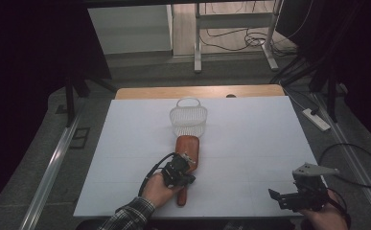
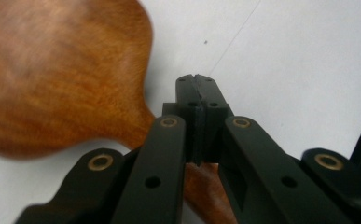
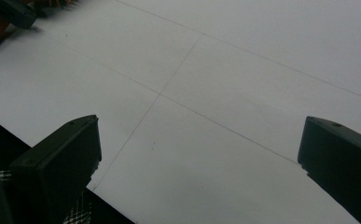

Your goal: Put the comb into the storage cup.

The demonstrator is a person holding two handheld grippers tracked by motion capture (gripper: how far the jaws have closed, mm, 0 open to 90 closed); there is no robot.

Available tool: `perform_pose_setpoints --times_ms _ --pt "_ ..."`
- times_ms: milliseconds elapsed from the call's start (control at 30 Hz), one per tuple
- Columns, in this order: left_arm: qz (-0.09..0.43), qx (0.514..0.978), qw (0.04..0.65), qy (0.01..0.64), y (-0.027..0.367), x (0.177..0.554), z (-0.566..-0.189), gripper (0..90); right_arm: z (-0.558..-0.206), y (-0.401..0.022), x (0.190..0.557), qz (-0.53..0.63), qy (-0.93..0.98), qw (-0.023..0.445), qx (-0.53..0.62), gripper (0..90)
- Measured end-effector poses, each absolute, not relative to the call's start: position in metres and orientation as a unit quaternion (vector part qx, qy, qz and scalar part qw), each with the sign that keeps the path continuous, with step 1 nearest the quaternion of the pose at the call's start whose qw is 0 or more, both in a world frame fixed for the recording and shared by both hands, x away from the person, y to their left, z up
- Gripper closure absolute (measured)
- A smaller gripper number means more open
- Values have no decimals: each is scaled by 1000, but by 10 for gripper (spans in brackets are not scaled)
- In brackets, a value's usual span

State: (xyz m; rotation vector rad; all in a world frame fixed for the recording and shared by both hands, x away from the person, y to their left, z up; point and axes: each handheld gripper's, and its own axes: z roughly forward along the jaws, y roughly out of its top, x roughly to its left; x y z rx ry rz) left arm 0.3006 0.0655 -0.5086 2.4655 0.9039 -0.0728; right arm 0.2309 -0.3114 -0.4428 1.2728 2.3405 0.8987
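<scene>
A brown wooden board [image 1: 189, 145] with a handle lies on the white table [image 1: 255, 143], its handle pointing toward the front edge. My left gripper [image 1: 189, 162] hovers over the neck of the board, jaws shut pad to pad with nothing between them. Its own view has the wide part of the board [image 2: 61, 79] to the left of the left gripper [image 2: 197, 80], and the handle runs underneath. At the front right corner of the table my right gripper [image 1: 288, 190] stands open over bare table, as does the right gripper [image 3: 199, 135] in its own view.
A white wire basket [image 1: 189, 120] stands just behind the board's far end. A person's plaid sleeve [image 1: 130, 215] comes in at the bottom. A power strip [image 1: 317, 120] and cables lie on the floor to the right.
</scene>
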Motion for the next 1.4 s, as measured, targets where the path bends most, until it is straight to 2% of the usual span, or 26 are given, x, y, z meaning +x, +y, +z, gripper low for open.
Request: perform_pose_setpoints --times_ms 933,1200,1400 --pt "-37 892 243 378 112 309 -506 892 -443 -311 231 317 822 162 445 0" --pt "-30 882 276 379 117 302 -489 890 -443 -311 231 317 822 162 445 0" --pt "-7 875 293 386 123 297 -477 843 -443 -311 231 315 822 162 445 0"
